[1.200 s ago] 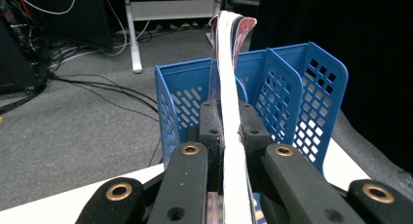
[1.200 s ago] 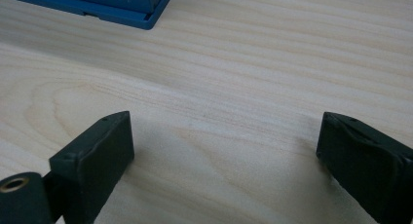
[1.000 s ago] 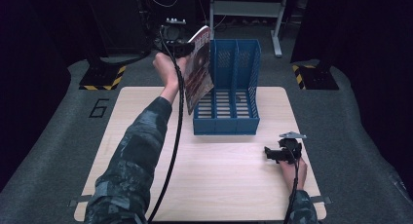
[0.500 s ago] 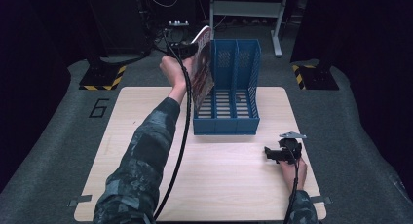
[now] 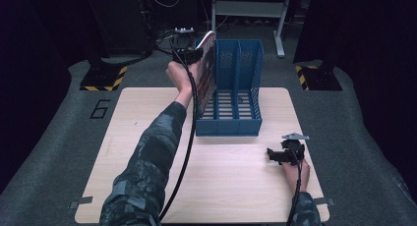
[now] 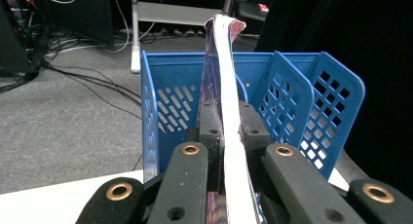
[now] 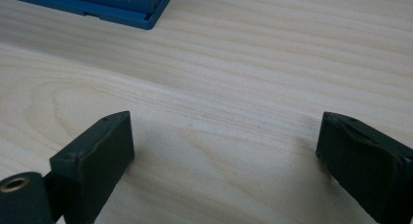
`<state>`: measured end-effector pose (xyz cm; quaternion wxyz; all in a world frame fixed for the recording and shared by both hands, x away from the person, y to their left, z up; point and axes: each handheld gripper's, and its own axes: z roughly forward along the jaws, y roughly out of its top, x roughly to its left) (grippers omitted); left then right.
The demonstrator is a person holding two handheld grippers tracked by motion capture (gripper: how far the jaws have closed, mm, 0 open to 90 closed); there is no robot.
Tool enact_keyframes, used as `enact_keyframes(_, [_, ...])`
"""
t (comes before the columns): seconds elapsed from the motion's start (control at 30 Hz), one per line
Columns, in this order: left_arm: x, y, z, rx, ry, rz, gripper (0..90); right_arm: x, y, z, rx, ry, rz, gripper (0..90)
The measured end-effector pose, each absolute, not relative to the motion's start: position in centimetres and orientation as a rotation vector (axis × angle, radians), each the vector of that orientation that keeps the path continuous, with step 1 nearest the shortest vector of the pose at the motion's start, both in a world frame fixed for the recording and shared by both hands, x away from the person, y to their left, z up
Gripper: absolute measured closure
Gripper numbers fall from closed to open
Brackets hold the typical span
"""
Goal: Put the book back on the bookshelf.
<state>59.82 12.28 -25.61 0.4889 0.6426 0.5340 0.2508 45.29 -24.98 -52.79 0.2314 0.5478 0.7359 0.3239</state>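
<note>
High view: a person works at a wooden table (image 5: 147,118) with a gripper in each hand; a blue file rack (image 5: 231,123) stands at the upper middle of the table.
Magazine: a thin magazine (image 5: 207,64) is held on edge, nearly upright, over the leftmost slot of the rack, at the upper middle of the frame.
Why on edge: the slots are narrow and open at the top, so I judge it is turned this way to slide down between the dividers.
Left gripper (image 5: 189,50): clamped tight on the magazine; in the left gripper view the white page edges (image 6: 229,112) rise straight up between the two black jaws, lined up with the rack behind.
Grip point: low on the magazine, which leaves the top floppy; its upper corner curls over.
Right gripper (image 5: 278,155): rests low on the table at the lower right of the frame, well apart from the rack, jaws spread wide with nothing but bare wood between them.
Step in hand: probably lowering the magazine into the slot; it is not yet seated.
</note>
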Motion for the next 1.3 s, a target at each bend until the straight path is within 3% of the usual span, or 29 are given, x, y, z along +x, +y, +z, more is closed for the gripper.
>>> enact_keyframes(0.77, [60.2,12.5,-30.8,1.564,1.333,0.550,83.9,45.3,-25.0,-52.8,1.505,2.015,0.892,6.2])
enact_keyframes(1.1, [59.9,13.1,-31.3,1.596,1.285,0.564,83.5,45.3,-25.0,-52.8,1.504,2.015,0.892,6.2])
enact_keyframes(1.3, [59.6,13.9,-31.1,1.639,1.223,0.516,77.4,45.3,-25.0,-52.8,1.504,2.015,0.892,6.3])
